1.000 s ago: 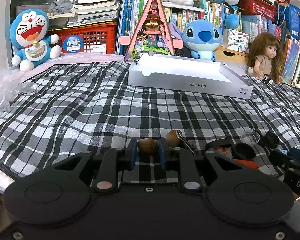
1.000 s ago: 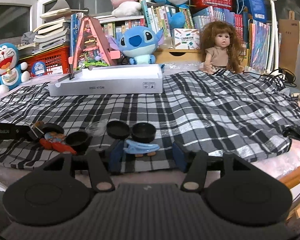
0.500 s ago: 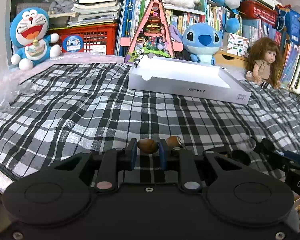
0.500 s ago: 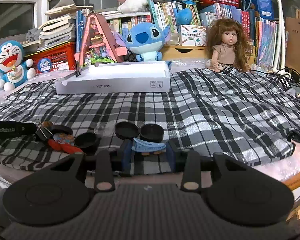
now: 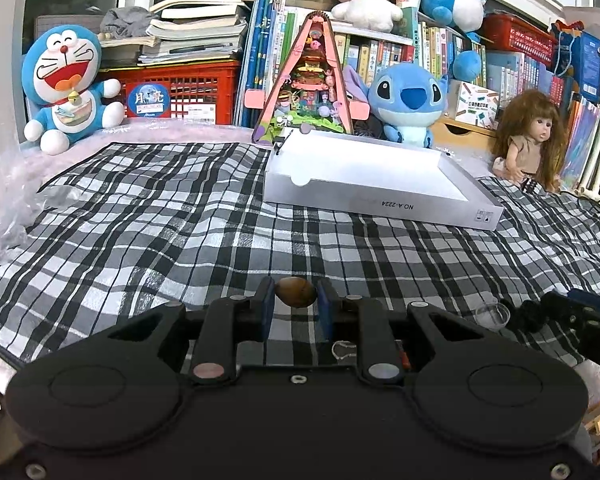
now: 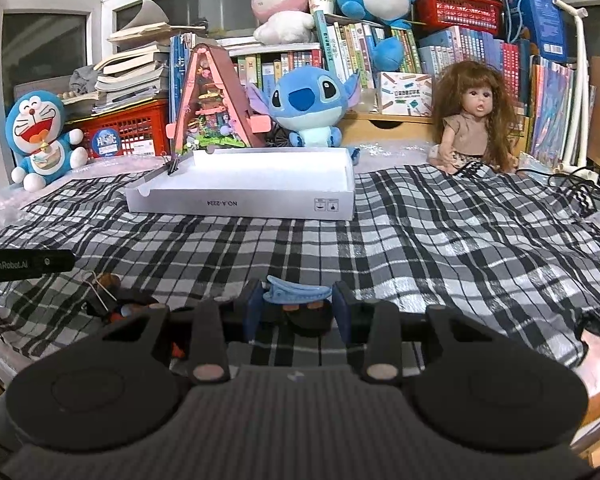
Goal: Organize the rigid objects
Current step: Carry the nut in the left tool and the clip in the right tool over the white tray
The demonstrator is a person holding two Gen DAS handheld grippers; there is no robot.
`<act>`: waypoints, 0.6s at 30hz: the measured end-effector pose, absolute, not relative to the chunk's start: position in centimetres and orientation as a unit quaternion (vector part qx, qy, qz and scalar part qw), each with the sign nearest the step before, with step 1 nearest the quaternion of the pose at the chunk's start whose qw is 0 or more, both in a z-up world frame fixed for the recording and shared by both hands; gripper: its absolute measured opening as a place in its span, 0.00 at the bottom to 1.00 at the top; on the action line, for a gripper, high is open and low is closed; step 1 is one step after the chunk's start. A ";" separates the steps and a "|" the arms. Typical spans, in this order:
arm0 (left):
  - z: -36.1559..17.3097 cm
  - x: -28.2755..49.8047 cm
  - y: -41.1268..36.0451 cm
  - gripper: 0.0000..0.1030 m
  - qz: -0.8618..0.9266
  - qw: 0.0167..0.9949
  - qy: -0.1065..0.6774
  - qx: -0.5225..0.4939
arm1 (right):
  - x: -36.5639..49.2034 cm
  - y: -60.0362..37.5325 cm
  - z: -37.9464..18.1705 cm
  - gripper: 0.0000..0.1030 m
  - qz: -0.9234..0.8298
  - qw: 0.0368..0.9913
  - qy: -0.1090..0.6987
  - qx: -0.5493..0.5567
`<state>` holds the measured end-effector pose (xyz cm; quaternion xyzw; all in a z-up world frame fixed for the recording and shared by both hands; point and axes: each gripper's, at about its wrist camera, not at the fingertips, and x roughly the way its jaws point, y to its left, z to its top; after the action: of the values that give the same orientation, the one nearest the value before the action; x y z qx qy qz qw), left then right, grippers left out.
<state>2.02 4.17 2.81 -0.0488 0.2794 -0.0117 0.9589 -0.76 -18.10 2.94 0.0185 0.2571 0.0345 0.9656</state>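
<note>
My left gripper (image 5: 296,298) is shut on a small brown oval bead (image 5: 295,291) and holds it above the checked cloth. My right gripper (image 6: 296,300) is shut on a light blue hair clip (image 6: 298,293), lifted above the cloth. A shallow white box (image 5: 380,196) lies open at the back of the cloth; it also shows in the right wrist view (image 6: 240,202). Small leftover items lie near the front edge: a clear round lid (image 5: 493,314), black caps (image 5: 534,316), and a brown bead with a wire ring (image 6: 104,282).
A black-and-white checked cloth (image 5: 160,220) covers the table. Behind it stand a Doraemon plush (image 5: 70,84), a pink triangular model house (image 5: 310,84), a Stitch plush (image 5: 408,100) and a doll (image 5: 530,140). Crumpled clear plastic (image 5: 4,208) lies at the left. The left gripper's body (image 6: 24,266) shows at the right view's left edge.
Both grippers have risen from the cloth with their objects. The right gripper closed on the blue clip and lifted it. The small items near the front have dropped lower in both views.
</note>
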 end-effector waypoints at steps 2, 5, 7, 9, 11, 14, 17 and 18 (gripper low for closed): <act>3.3 2.7 4.2 0.21 -0.017 0.957 0.284 -0.053 | -0.2 -18.1 3.1 0.42 0.043 0.964 0.262 0.023; 4.3 3.9 4.1 0.21 -0.024 0.957 0.284 -0.055 | 0.9 -18.0 3.5 0.42 0.050 0.963 0.265 0.020; 5.1 5.1 4.1 0.21 -0.031 0.956 0.286 -0.057 | 1.9 -18.0 4.0 0.42 0.055 0.961 0.268 0.021; 6.0 6.6 4.0 0.21 -0.040 0.954 0.292 -0.059 | 3.3 -18.3 4.5 0.42 0.064 0.957 0.280 0.038; 6.9 8.3 3.9 0.21 -0.048 0.951 0.299 -0.064 | 5.0 -18.8 5.1 0.42 0.073 0.951 0.295 0.057; 8.1 10.8 3.5 0.21 -0.055 0.949 0.304 -0.064 | 7.5 -19.4 5.9 0.42 0.074 0.947 0.306 0.063; 8.9 13.4 3.1 0.21 -0.059 0.945 0.314 -0.066 | 10.3 -19.9 6.7 0.42 0.075 0.942 0.319 0.069; 9.1 14.3 3.0 0.21 -0.061 0.943 0.321 -0.070 | 11.2 -20.0 6.8 0.42 0.078 0.939 0.327 0.072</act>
<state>14.31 3.04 9.13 -0.0695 0.3205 -0.0612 0.9427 11.17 -20.04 6.80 0.0723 0.3275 0.0783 0.9388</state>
